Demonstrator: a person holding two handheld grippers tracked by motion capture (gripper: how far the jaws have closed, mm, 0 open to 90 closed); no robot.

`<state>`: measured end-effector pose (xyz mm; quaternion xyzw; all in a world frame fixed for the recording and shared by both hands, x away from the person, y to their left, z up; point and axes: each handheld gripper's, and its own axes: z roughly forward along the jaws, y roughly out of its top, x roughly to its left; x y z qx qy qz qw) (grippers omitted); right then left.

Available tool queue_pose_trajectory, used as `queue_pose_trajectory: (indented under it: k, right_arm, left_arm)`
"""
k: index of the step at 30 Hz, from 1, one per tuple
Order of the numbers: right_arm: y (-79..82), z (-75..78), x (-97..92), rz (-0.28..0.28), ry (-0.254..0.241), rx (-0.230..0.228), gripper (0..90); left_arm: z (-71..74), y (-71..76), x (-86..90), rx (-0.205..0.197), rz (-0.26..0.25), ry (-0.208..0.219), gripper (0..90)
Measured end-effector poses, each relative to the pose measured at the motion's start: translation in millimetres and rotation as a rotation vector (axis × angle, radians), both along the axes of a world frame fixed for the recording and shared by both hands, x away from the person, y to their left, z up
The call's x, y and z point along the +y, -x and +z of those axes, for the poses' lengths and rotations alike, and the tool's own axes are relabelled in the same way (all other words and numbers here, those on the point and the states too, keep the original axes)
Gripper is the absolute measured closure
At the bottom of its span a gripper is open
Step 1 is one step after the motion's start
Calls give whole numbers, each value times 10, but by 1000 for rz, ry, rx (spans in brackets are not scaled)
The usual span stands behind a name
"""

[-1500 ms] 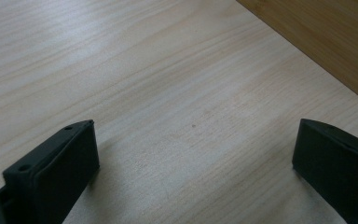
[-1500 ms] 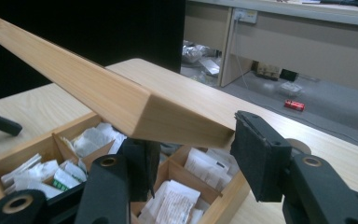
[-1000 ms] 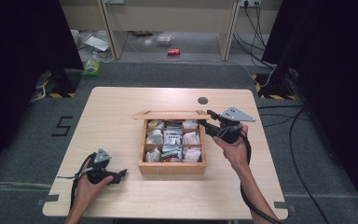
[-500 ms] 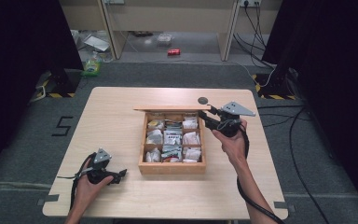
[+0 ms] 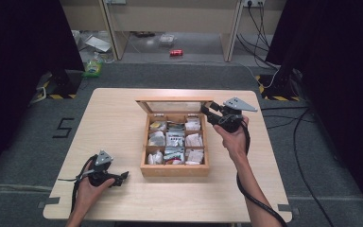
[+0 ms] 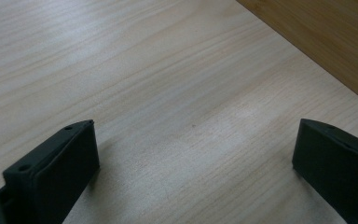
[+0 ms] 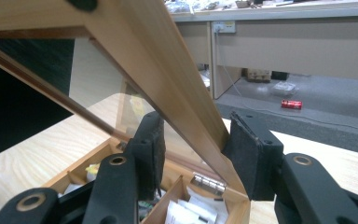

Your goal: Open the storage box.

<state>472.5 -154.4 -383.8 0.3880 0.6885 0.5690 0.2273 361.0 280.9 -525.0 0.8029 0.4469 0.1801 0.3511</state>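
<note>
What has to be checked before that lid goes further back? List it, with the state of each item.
1. Lid rail between the jaws of the right gripper: ok. The jaws have just been closing around it.
2. Both pads pressing on the rail: cannot tell. One touches it; the other looks apart from it.
3. Hinge seated on the box: ok.
4. Box steadied by the left gripper: not ok. It rests open on the table, apart from the box.
5. Packets lying inside their compartments, clear of the lid: ok.
</note>
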Motion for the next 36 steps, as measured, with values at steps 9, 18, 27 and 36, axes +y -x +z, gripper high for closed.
queue_pose_trajectory:
  k: [9, 18, 27, 36]
  right_arm:
    - [-185, 32, 32, -31, -16, 12, 574]
    - [-299, 39, 54, -54, -29, 32, 576]
    - [-385, 22, 82, -78, -14, 59, 572]
    - [-467, -28, 116, -103, 6, 80, 577]
  left_arm:
    - [0, -1, 1, -1, 0, -1, 0]
    - [0, 0, 1, 0, 0, -1, 0]
    - [0, 0, 1, -1, 0, -1, 0]
    - [0, 0, 1, -1, 0, -1, 0]
